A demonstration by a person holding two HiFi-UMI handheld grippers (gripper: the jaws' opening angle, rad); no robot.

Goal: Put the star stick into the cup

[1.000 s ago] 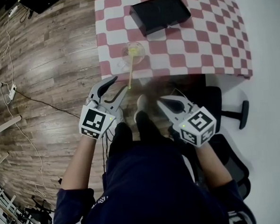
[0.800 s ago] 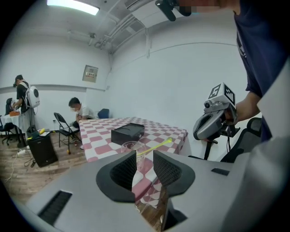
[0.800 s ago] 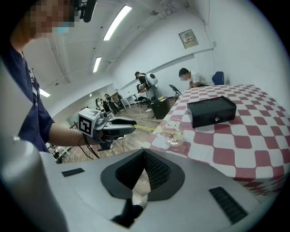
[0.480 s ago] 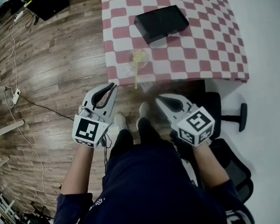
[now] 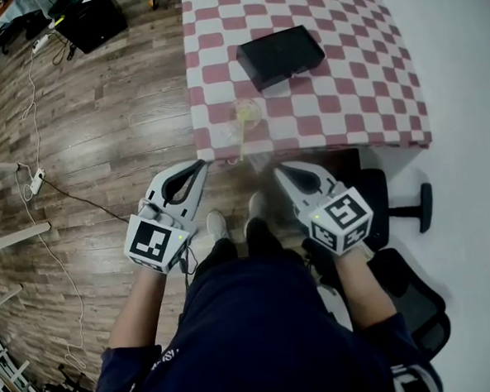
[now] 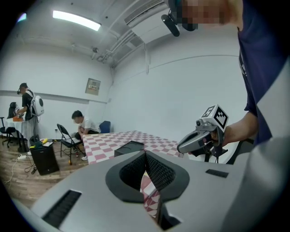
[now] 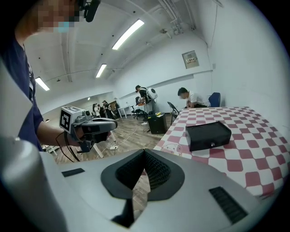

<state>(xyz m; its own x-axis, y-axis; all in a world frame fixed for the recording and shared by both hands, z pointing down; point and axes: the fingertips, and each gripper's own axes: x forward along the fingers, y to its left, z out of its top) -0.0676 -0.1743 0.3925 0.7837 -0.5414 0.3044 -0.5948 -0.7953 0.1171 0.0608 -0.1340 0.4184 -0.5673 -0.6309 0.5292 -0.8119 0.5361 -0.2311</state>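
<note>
**While the thin yellow star stick [image 5: 242, 138] leans in the clear plastic cup [image 5: 248, 110], both grippers hang empty**

The left gripper [image 5: 199, 166] has just closed its jaws on nothing. The right gripper [image 5: 279, 170] is closed and empty too. The cup stands near the red-checked table's [image 5: 345, 77] front edge.

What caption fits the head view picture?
Left tongs and right tongs, shut, face the checkered table; star stick in cup.
</note>
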